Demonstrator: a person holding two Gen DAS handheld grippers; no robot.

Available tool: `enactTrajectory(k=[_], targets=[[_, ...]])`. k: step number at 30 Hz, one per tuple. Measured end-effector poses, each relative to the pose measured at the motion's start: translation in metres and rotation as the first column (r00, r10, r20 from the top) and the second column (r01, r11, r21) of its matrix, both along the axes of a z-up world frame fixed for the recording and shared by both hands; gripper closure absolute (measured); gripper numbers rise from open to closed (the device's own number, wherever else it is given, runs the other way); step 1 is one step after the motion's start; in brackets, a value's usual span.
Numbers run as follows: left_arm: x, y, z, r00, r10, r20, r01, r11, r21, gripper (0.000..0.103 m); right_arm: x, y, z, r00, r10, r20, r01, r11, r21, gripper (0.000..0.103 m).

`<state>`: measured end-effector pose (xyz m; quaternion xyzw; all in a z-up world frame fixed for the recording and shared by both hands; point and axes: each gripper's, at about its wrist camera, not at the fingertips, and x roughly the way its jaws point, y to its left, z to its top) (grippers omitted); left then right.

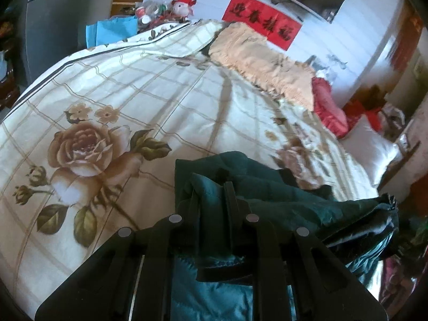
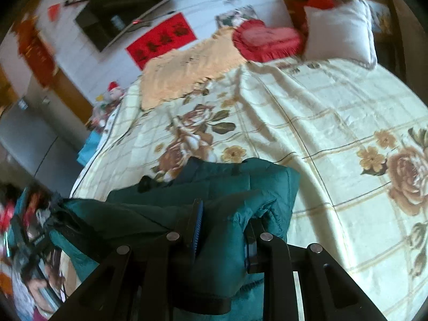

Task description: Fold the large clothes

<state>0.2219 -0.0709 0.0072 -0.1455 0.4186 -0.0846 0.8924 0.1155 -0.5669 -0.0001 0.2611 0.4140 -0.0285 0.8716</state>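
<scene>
A dark teal quilted jacket (image 1: 267,187) hangs bunched between both grippers over the near edge of a bed. My left gripper (image 1: 211,187) is shut on a fold of its fabric, which drapes down over the black fingers. In the right wrist view the same jacket (image 2: 214,182) bulges between the jaws, and my right gripper (image 2: 227,216) is shut on a thick padded roll of it, with the blue pads pressing in from both sides. The rest of the jacket trails off to the left of that view.
The bed carries a cream checked cover with large brown roses (image 1: 133,93). Along the far side lie a peach blanket (image 1: 262,61), a red heart cushion (image 2: 264,40) and a white pillow (image 2: 339,29). A red banner (image 1: 262,24) and a screen hang on the wall.
</scene>
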Motion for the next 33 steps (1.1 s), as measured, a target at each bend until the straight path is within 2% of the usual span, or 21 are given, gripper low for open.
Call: enactTrajectory(k=[4, 7, 10, 13, 14, 16, 18, 19, 21, 23, 25, 26, 27, 30, 32, 33], targets=[[0.019, -0.008, -0.019, 1.0, 0.026, -0.007, -0.026, 1.0, 0.009, 0.089, 0.029, -0.007, -0.028, 0.998, -0.058, -0.036, 0.059, 0.998, 0.025, 0.081], [0.034, -0.01, -0.029, 0.999, 0.045, -0.022, -0.046, 0.998, -0.03, 0.087, 0.046, -0.013, -0.046, 0.997, -0.065, -0.038, 0.068, 0.996, 0.066, 0.073], [0.047, -0.005, -0.035, 0.997, 0.03, -0.076, -0.038, 0.993, -0.108, 0.084, 0.054, -0.023, -0.053, 0.997, -0.075, -0.012, 0.076, 0.99, 0.121, 0.069], [0.052, 0.009, -0.028, 0.994, -0.003, -0.109, -0.021, 0.975, -0.22, 0.079, 0.046, -0.035, -0.047, 0.994, -0.107, 0.036, 0.098, 0.977, 0.188, 0.062], [0.051, 0.016, -0.023, 0.994, -0.018, -0.11, -0.011, 0.964, -0.264, 0.075, 0.044, -0.036, -0.044, 0.993, -0.11, 0.049, 0.098, 0.974, 0.203, 0.057], [0.046, 0.022, -0.01, 0.996, -0.03, -0.087, 0.003, 0.955, -0.295, 0.061, 0.036, -0.039, -0.033, 0.991, -0.106, 0.076, 0.089, 0.975, 0.202, 0.048], [0.035, 0.028, 0.008, 1.0, 0.006, -0.025, -0.013, 0.96, -0.28, 0.032, 0.03, -0.038, -0.02, 0.988, -0.112, 0.104, 0.093, 0.98, 0.177, 0.035], [0.03, 0.031, 0.015, 1.0, 0.024, 0.005, -0.021, 0.96, -0.278, 0.03, 0.024, -0.039, -0.009, 0.982, -0.134, 0.13, 0.115, 0.983, 0.145, 0.031], [0.018, 0.035, 0.029, 0.998, 0.034, 0.061, -0.016, 0.963, -0.269, 0.03, 0.016, -0.042, 0.005, 0.972, -0.173, 0.161, 0.158, 0.982, 0.103, 0.031], [0.008, 0.031, 0.036, 0.995, 0.028, 0.095, -0.004, 0.972, -0.237, 0.03, 0.011, -0.035, 0.018, 0.971, -0.152, 0.183, 0.132, 0.984, 0.12, 0.031], [-0.002, 0.022, 0.037, 0.992, 0.025, 0.126, -0.002, 0.984, -0.179, 0.03, 0.014, -0.009, 0.026, 0.98, -0.066, 0.185, 0.054, 0.996, 0.071, 0.032], [-0.005, 0.013, 0.035, 0.991, 0.017, 0.131, 0.001, 0.991, -0.134, 0.03, 0.024, 0.027, 0.027, 0.988, 0.034, 0.151, -0.029, 0.999, -0.035, 0.036], [-0.007, 0.002, 0.031, 0.992, -0.001, 0.126, 0.012, 0.996, -0.089, 0.03, 0.024, 0.027, 0.027, 0.988, 0.034, 0.151, -0.029, 0.999, -0.035, 0.037], [-0.006, -0.026, 0.01, 0.995, -0.039, 0.086, 0.038, 0.999, 0.02, 0.03, 0.042, 0.091, 0.018, 0.974, 0.203, 0.097, -0.186, 0.969, -0.16, 0.039], [0.0, -0.043, -0.009, 0.997, -0.055, 0.047, 0.05, 0.995, 0.088, 0.03, 0.063, 0.143, 0.0, 0.954, 0.295, 0.043, -0.273, 0.924, -0.268, 0.039], [0.005, -0.05, -0.017, 0.998, -0.054, 0.027, 0.05, 0.99, 0.129, 0.03, 0.063, 0.143, 0.0, 0.954, 0.295, 0.043, -0.273, 0.924, -0.268, 0.039]])
